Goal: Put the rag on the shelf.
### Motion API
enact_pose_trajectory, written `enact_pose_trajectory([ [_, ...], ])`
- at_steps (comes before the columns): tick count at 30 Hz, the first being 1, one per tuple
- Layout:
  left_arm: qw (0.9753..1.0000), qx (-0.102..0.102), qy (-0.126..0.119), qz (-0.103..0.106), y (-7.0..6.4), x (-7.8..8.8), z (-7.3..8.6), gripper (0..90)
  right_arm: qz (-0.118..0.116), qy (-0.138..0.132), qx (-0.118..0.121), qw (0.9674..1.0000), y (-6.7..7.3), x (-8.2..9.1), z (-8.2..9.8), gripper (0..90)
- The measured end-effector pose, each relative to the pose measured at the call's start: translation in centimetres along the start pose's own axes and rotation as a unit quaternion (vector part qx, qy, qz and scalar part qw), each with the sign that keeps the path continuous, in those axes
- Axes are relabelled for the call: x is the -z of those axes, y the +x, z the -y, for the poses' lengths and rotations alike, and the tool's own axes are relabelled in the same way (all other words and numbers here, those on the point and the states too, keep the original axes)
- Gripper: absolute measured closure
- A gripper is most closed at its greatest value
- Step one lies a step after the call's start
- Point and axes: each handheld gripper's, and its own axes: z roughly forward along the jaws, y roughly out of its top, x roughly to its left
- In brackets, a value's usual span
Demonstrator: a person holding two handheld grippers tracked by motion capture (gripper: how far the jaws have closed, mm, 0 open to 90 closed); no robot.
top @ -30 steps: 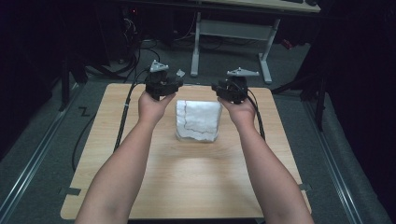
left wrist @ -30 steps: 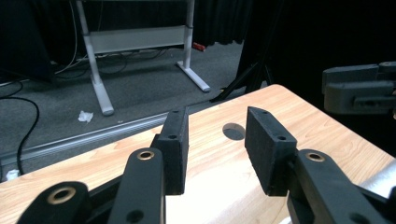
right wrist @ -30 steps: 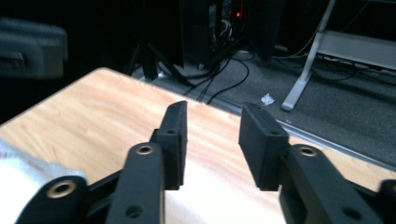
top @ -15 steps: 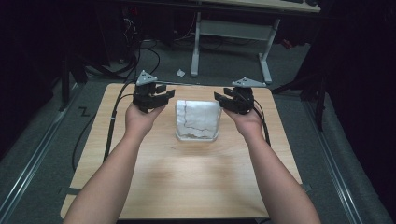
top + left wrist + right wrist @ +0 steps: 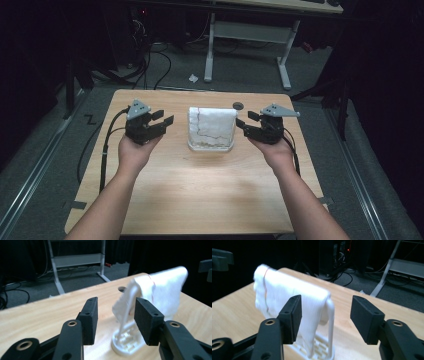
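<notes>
My left gripper [image 5: 161,121] sits cradled in my upturned left hand [image 5: 134,150], its jaws apart with nothing between them, having just been opening. My right gripper [image 5: 245,125] rests likewise in my right hand [image 5: 274,149], jaws spread wide and empty, also just opening. Both forearms reach forward, well apart, jaws turned inward toward each other.

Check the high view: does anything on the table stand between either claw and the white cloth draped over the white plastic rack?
Nothing visible does. Bare wooden table lies between the left claw and the white cloth, and between the right claw and it. Both claws are open, their jaws having just opened, holding nothing.
</notes>
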Motion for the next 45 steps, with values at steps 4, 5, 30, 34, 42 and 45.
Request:
enact_pose_trajectory([
  [4,0.9999,-0.002,0.009,0.007,-0.6,0.8,2.4,52.7,-0.002,0.007,0.011,0.9999,0.7,0.6,1.4,42.1],
  [5,0.9998,-0.001,0.014,0.011,-0.8,1.0,3.3,52.7,-0.003,0.006,0.014,0.9999,0.9,0.8,1.8,42.2],
  [30,0.9847,-0.038,0.153,0.075,-7.9,1.7,15.9,48.8,0.005,0.095,-0.003,0.9955,5.4,2.8,16.5,42.4],
  [34,0.9820,-0.052,0.173,0.056,-7.8,1.0,16.0,49.9,0.009,0.114,0.016,0.9934,5.3,2.7,16.9,41.0],
  [42,0.9830,-0.027,0.169,0.065,-6.9,0.9,16.3,49.2,0.007,0.111,0.014,0.9937,4.9,2.4,16.6,41.1],
  [45,0.9840,-0.021,0.163,0.069,-6.7,1.0,16.3,49.2,0.005,0.116,0.014,0.9931,4.6,2.2,16.8,41.0],
])
